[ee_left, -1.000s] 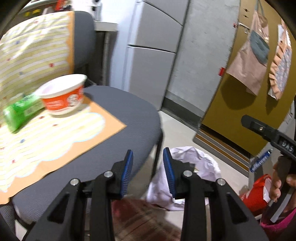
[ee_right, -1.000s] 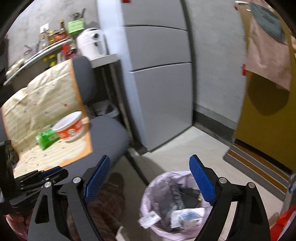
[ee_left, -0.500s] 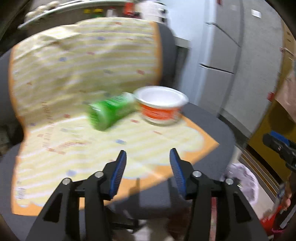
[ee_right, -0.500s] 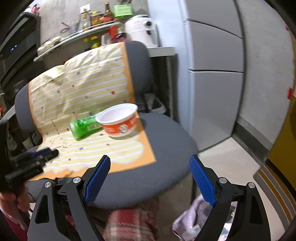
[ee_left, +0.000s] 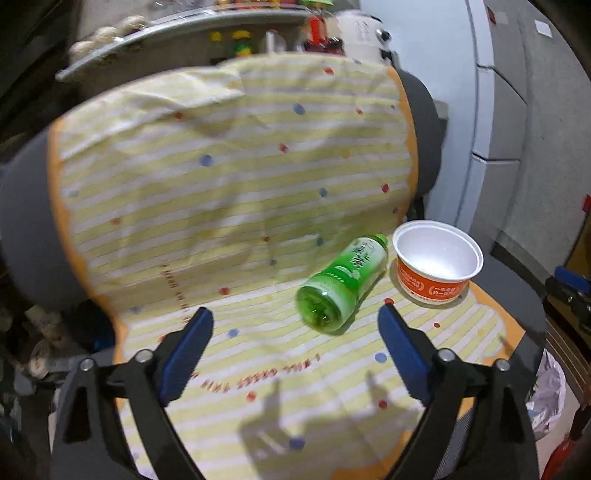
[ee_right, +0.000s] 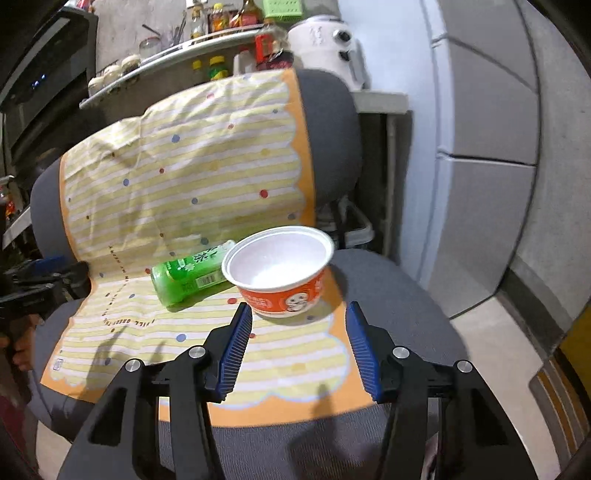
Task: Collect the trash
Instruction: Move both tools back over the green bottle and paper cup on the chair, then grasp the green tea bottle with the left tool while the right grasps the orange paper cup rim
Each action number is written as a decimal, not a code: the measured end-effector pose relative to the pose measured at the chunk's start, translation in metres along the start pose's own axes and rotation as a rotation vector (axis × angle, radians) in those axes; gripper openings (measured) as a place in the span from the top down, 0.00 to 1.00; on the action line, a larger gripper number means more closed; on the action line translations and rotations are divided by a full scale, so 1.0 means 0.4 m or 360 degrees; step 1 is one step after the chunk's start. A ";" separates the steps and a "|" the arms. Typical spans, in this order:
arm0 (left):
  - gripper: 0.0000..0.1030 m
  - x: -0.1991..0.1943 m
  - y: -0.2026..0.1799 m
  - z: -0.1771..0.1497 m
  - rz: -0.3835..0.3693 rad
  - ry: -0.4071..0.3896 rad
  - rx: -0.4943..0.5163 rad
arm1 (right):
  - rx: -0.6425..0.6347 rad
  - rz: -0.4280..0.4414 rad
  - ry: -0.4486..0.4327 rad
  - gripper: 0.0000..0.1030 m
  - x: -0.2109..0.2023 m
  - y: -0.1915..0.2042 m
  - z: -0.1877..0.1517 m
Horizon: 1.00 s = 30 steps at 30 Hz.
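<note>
A green plastic bottle point(ee_left: 345, 284) lies on its side on the striped cloth over a grey chair. An empty orange-and-white paper bowl point(ee_left: 437, 266) stands upright just right of it. My left gripper point(ee_left: 295, 332) is open wide and empty, a little in front of the bottle's base. In the right wrist view the bottle point(ee_right: 192, 271) and the bowl point(ee_right: 282, 271) sit side by side. My right gripper point(ee_right: 299, 325) is open and empty, right in front of the bowl, jaws about as wide as it.
The yellow striped cloth point(ee_left: 229, 177) covers the chair seat and back. A bin lined with a white bag point(ee_left: 546, 398) stands on the floor to the chair's right. A shelf with bottles point(ee_right: 207, 33) and a grey cabinet point(ee_right: 484, 110) are behind.
Both grippers swung away from the floor bin up to the chair seat. The left jaws opened much wider. The right gripper moved close to the bowl and its jaws narrowed.
</note>
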<state>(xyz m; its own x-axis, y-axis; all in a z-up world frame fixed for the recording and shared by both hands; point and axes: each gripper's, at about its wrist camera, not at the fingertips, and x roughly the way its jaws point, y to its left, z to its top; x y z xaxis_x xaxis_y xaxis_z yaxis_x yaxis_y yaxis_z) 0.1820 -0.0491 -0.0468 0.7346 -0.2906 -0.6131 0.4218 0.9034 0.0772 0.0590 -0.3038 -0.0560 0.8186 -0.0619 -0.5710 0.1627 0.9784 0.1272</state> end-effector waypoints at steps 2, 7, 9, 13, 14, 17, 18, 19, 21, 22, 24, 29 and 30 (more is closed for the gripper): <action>0.07 0.061 -0.004 -0.001 -0.0026 0.0034 0.0013 | 0.0008 0.0022 0.0012 0.46 0.027 0.002 0.006; 0.07 0.239 -0.026 0.002 -0.0134 0.0156 0.0018 | 0.0025 0.0039 0.0055 0.29 0.104 -0.001 0.019; 0.07 0.289 -0.028 0.007 -0.0179 0.0189 0.0000 | 0.0029 0.0028 0.0060 0.26 0.122 -0.005 0.021; 0.07 0.373 -0.028 0.019 -0.0246 0.0257 -0.0024 | 0.0052 0.0011 0.0086 0.24 0.162 -0.023 0.023; 0.07 0.389 -0.030 0.022 -0.0285 0.0278 -0.0029 | 0.0058 0.0007 0.0097 0.24 0.171 -0.028 0.022; 0.07 0.411 -0.042 0.023 -0.0335 0.0295 0.0001 | 0.0072 0.0007 0.0130 0.24 0.192 -0.037 0.015; 0.08 0.417 -0.049 0.020 -0.0332 0.0298 0.0026 | 0.0073 0.0012 0.0140 0.24 0.197 -0.039 0.013; 0.11 0.418 -0.056 0.018 -0.0330 0.0303 0.0044 | 0.0072 0.0014 0.0144 0.24 0.198 -0.039 0.012; 0.24 0.407 -0.065 0.015 -0.0295 0.0287 0.0064 | 0.0066 0.0025 0.0143 0.24 0.199 -0.039 0.012; 0.24 0.393 -0.067 0.012 -0.0275 0.0273 0.0058 | 0.0065 0.0027 0.0140 0.24 0.199 -0.039 0.013; 0.25 0.354 -0.074 0.004 -0.0199 0.0240 0.0048 | 0.0079 0.0034 0.0123 0.24 0.197 -0.041 0.020; 0.25 0.240 -0.087 -0.042 0.0034 0.0216 -0.0051 | 0.0110 -0.0067 0.0055 0.40 0.204 -0.042 0.048; 0.25 0.211 -0.084 -0.057 0.0051 0.0213 -0.0115 | 0.0123 -0.0086 0.0051 0.45 0.217 -0.043 0.057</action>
<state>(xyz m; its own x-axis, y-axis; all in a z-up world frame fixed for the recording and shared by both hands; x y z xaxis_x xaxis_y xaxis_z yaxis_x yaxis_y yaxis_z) 0.2178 -0.0970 -0.1193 0.6676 -0.2210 -0.7109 0.3563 0.9333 0.0444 0.1401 -0.3304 -0.0892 0.7895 -0.1069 -0.6043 0.2494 0.9556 0.1569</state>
